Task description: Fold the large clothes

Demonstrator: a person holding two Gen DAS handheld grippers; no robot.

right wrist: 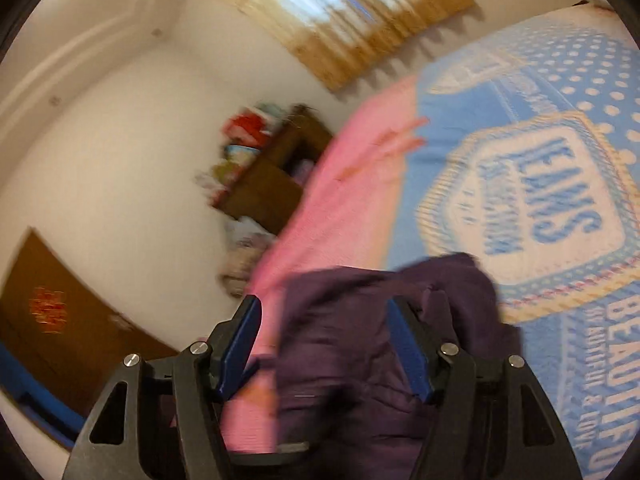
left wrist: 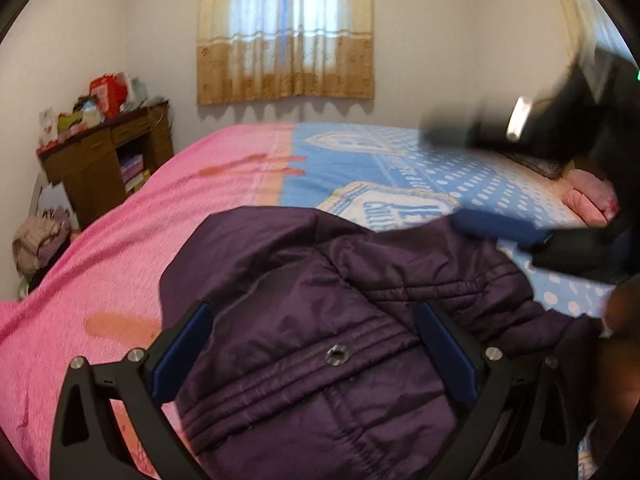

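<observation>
1. Left wrist view: the left gripper (left wrist: 316,348) tilts down over the purple jacket (left wrist: 320,304), which lies bunched on the bed (left wrist: 120,240); its jaws stand wide with nothing clamped. The right gripper (left wrist: 472,176), blurred, crosses from the right above the jacket, fingers apart.
2. Right wrist view: the right gripper (right wrist: 324,344) is rolled and angled downward, jaws partly spread and gripping nothing, above the jacket (right wrist: 360,360).

The purple jacket (left wrist: 320,300) is quilted cloth with a faint sheen and a metal snap; under it a matt, nubbly woven bedspread (left wrist: 140,240); upper left, a dark wooden cabinet (left wrist: 108,156); top centre, thin cloth curtains (left wrist: 286,32)
</observation>
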